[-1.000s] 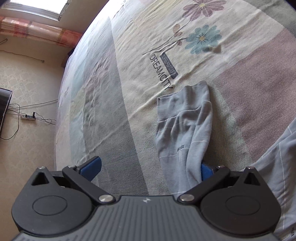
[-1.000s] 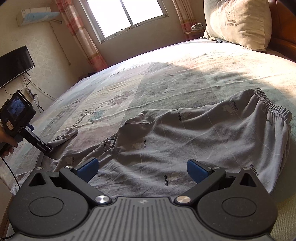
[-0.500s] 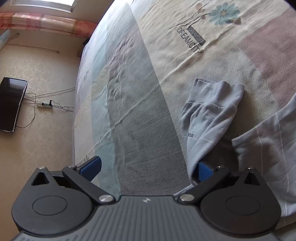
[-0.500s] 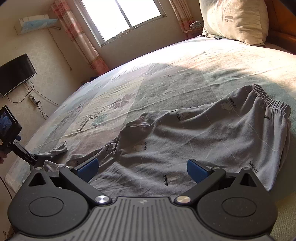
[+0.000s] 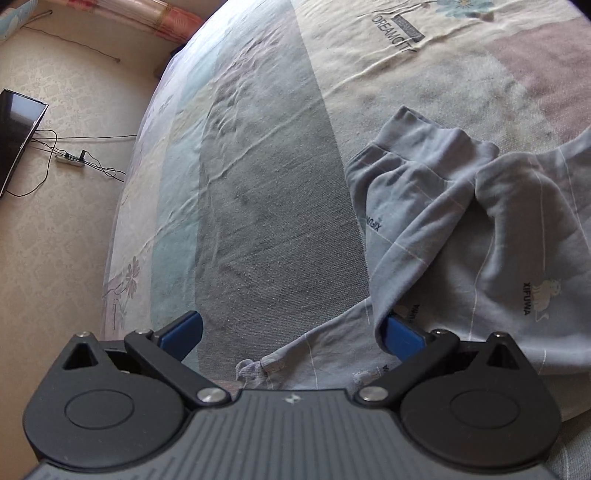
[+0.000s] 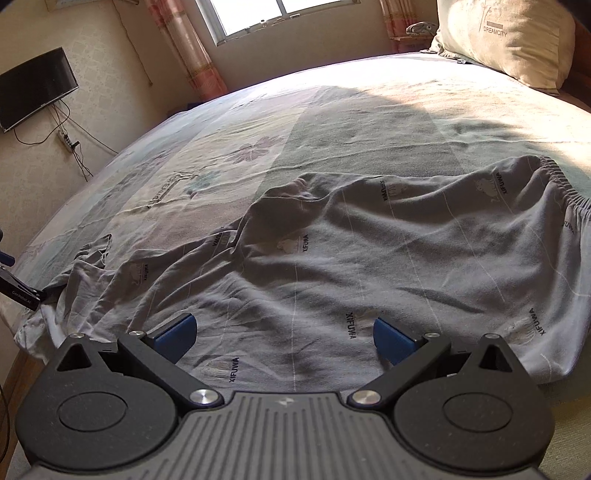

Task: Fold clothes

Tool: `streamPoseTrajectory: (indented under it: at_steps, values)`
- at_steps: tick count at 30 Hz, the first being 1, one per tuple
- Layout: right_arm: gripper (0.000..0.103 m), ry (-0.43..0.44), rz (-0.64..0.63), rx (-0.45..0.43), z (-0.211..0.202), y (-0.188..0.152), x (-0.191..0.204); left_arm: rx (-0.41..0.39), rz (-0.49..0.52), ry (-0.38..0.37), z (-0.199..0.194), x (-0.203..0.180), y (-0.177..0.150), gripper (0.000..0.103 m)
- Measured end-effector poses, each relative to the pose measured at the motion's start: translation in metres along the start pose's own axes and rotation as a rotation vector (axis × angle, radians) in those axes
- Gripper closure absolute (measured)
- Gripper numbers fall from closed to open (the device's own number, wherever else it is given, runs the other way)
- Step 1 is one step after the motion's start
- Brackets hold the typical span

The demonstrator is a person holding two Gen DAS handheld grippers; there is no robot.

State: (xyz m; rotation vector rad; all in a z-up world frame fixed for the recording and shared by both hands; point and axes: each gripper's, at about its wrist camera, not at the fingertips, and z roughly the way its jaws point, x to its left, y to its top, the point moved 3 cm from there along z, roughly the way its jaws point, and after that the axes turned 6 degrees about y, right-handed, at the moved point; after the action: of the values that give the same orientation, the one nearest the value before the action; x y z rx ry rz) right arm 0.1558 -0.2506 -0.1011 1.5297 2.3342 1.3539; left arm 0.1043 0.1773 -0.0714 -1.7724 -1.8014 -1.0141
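Grey crumpled trousers (image 6: 369,258) — soft; elastic-gathered waistband (image 6: 565,188)

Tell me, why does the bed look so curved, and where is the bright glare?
Right wrist view: the fisheye lens bows the bed; sunlight from the window washes out the far sheet beside the pillow, while the grey trousers lie in shade. Left wrist view: even, softer light, edges similarly bent.

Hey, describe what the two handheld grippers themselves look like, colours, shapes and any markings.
Both match. The left gripper and right gripper have a ribbed dark grey body with a small pale emblem, two round black housings, black linkage arms on silver pivot pins, and blue finger pads. No cable or sleeve shows.
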Motion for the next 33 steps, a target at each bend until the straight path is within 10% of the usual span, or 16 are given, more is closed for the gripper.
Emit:
streamPoseTrajectory:
  at_steps: [22,33]
  values:
    - [0.000,0.037,-0.214,0.092,-0.005,-0.004,0.102,-0.210,-0.336,-0.253,-0.005,0.057,-0.055,0.001]
    - [0.000,0.000,-0.246,0.083,-0.001,0.008,0.134,-0.223,-0.174,-0.265,0.021,0.010,-0.017,0.001]
